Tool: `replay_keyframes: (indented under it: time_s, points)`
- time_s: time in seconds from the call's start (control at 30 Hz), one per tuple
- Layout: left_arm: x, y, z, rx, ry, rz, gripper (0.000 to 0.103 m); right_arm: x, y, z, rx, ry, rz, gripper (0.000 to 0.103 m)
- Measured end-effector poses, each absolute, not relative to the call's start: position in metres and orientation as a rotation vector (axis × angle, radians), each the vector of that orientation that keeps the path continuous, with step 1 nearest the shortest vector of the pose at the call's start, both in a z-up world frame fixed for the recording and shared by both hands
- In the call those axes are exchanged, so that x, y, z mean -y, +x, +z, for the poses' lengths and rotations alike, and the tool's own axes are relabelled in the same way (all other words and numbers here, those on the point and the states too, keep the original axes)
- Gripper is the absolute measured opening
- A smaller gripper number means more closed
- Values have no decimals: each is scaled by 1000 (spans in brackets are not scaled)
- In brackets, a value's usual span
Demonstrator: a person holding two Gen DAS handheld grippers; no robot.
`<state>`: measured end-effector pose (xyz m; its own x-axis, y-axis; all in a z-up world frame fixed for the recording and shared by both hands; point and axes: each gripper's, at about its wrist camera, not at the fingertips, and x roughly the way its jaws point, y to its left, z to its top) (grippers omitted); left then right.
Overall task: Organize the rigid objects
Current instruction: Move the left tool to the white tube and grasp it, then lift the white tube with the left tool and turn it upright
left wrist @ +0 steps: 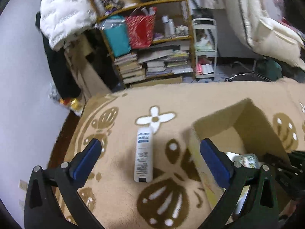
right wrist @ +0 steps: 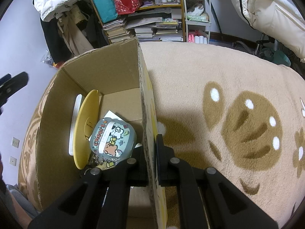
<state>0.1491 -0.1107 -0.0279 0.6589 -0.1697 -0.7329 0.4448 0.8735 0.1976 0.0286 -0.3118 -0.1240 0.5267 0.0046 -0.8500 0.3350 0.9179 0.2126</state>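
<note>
A white tube with blue print [left wrist: 144, 154] lies lengthwise on the beige patterned blanket [left wrist: 118, 194]. My left gripper [left wrist: 150, 154] hangs open just above it, one blue pad on each side, touching nothing. An open cardboard box [left wrist: 225, 124] stands to the tube's right. In the right wrist view my right gripper [right wrist: 150, 148] is shut on the box's right wall [right wrist: 147, 114], one finger inside and one outside. Inside the box lie a pale blue cartoon tin [right wrist: 112, 139], a yellow disc [right wrist: 85, 127] on edge, and a white flat item [right wrist: 75, 114] behind it.
A cluttered wooden shelf [left wrist: 152, 38] with book stacks, a red bag and a teal bag stands beyond the blanket. A white cart [left wrist: 205, 49] is beside it. A white padded jacket [left wrist: 64, 13] hangs at the left. The blanket's edge drops off at the left [left wrist: 76, 126].
</note>
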Motion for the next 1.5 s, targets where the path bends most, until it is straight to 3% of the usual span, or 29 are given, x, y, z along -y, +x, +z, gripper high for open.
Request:
replay_keyframes:
  time_s: [0.23, 0.73, 0.97, 1.13, 1.2, 1.27, 1.5]
  points:
    - [89, 186, -59, -885, 247, -368, 102, 311, 28, -124, -1002, 374, -203, 7]
    - [85, 215, -138, -1055, 234, -360, 101, 311, 28, -125, -1002, 372, -203, 7]
    - [81, 223, -164, -1105, 218, -322, 77, 311, 28, -125, -1002, 373, -203, 7]
    - [79, 225, -168, -1097, 199, -313, 70, 311, 28, -125, -1002, 373, -203, 7]
    - [78, 225, -169, -1090, 191, -308, 62, 311, 28, -125, -1002, 372, -203, 7]
    - [78, 224, -168, -1082, 205, -316, 44, 311, 28, -125, -1001, 372, -203, 7]
    - [81, 217, -156, -1069, 253, -334, 41, 311, 28, -125, -1001, 370, -203, 7]
